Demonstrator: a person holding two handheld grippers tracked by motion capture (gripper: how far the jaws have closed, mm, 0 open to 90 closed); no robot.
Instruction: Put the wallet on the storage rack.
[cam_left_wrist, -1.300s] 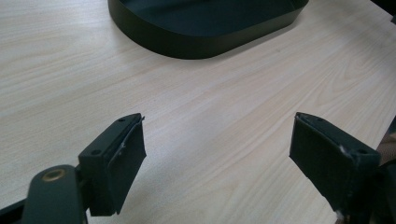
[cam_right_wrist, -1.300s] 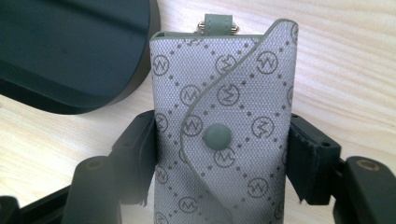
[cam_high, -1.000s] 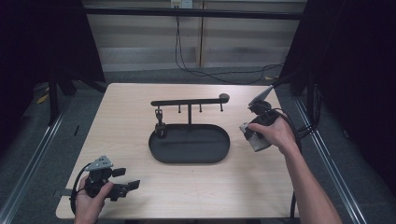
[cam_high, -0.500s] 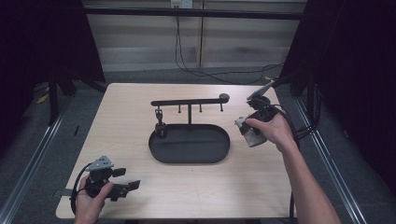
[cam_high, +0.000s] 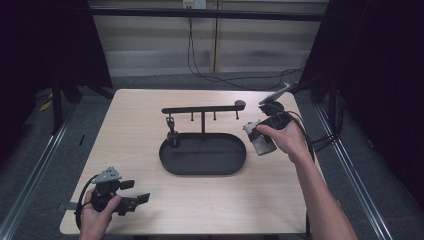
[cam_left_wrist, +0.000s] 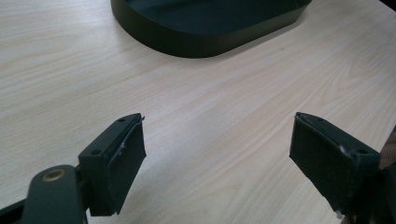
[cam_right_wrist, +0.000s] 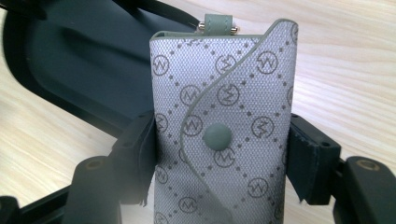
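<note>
Nearest the person's edge of the pale wood-grain counter (cam_high: 135, 125), the left gripper (cam_high: 134, 199) sits low at the near left corner, held in the left hand (cam_high: 95, 217). Its two black jaws stand wide apart with bare wood between them; from the left gripper view (cam_left_wrist: 217, 154) the rim of the tray lies just ahead.

Further in, at the middle of the counter, rests a black oval metal tray (cam_high: 202, 155). From its back edge rises a thin black post carrying a horizontal black hanging bar with small hooks (cam_high: 202, 108), and one dark pendant piece dangles from the left end down to the tray.

Off to the right of the tray, the right hand (cam_high: 285, 140) holds the right gripper (cam_high: 260, 142) above the counter. Its jaws are clamped on either side of a grey monogram-patterned fabric key pouch with a snap button (cam_right_wrist: 224, 135), which stands upright between them, its small loop (cam_right_wrist: 218, 22) at the top, close to the tray's right end.
</note>
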